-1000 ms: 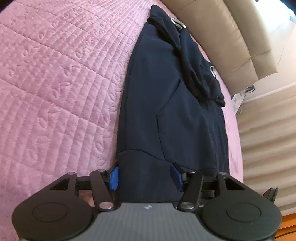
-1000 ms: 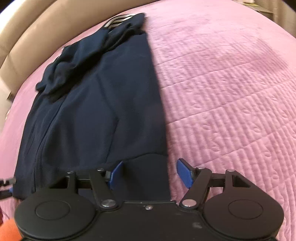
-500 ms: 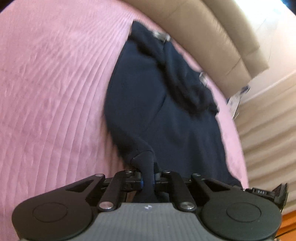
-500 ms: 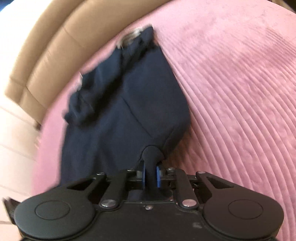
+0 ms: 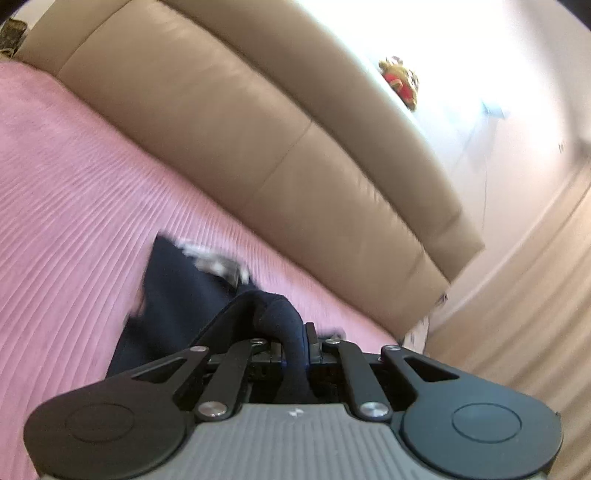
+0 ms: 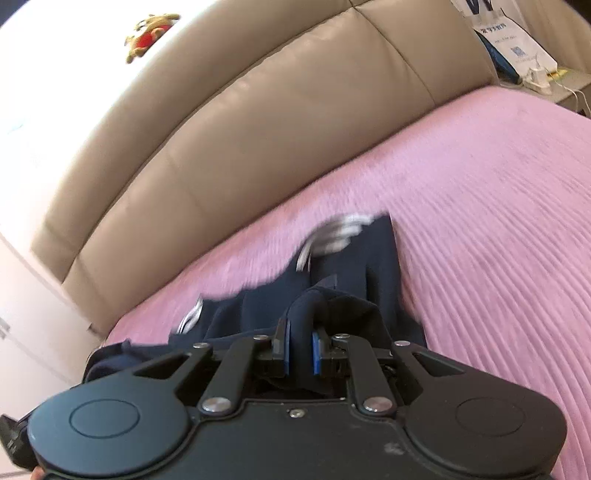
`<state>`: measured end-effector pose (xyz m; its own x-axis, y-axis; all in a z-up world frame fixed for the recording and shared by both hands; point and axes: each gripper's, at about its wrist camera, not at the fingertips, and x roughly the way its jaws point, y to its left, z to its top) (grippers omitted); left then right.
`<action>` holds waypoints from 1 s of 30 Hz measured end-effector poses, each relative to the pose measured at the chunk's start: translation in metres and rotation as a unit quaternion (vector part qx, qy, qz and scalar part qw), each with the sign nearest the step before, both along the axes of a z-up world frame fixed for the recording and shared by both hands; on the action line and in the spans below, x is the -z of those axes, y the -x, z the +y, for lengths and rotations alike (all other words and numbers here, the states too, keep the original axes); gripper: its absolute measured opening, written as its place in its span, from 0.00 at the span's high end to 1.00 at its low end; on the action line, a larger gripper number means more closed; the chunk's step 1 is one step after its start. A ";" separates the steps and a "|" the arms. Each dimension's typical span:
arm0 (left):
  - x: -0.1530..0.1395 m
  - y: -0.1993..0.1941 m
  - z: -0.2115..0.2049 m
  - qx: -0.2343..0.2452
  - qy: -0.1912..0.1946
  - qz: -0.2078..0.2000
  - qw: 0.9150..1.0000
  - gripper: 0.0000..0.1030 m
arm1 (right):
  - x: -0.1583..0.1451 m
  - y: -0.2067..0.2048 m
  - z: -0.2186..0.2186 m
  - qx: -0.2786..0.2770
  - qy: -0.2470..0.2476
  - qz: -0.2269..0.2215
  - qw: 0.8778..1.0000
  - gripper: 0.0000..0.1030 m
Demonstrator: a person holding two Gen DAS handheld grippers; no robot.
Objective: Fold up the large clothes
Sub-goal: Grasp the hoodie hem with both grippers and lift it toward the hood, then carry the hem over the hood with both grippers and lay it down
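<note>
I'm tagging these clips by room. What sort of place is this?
Most likely a bedroom: a pink quilted bedspread runs up to a padded beige headboard, and a navy garment lies on it. A soft toy sits above the headboard.

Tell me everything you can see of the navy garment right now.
The navy garment is dark, soft fabric with white stripes at its far end. It lies on the pink bedspread, near the beige headboard. The left gripper and right gripper are each shut on a bunched edge, lifting it. Motion blur hides finer detail.
</note>
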<state>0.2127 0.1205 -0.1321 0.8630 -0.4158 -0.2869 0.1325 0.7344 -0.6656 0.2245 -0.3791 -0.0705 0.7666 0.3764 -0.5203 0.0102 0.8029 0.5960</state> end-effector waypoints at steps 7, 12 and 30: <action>0.016 -0.124 -0.001 -0.024 -0.057 0.075 0.995 0.59 | 0.031 -0.100 0.002 0.036 0.034 0.048 0.998 0.26; 0.032 -0.126 0.025 -0.058 -0.062 0.067 0.994 0.33 | 0.042 -0.106 -0.007 0.030 0.077 0.041 0.996 0.25; 0.079 -0.185 0.028 -0.060 -0.149 0.162 0.974 0.30 | 0.089 -0.182 0.056 -0.061 0.232 0.076 0.968 0.28</action>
<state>0.3981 0.1486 -0.2107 0.7450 -0.1743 -0.6439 -0.1477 0.8982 -0.4141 0.4067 -0.3227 -0.1590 0.6317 0.1578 -0.7590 -0.0425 0.9846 0.1694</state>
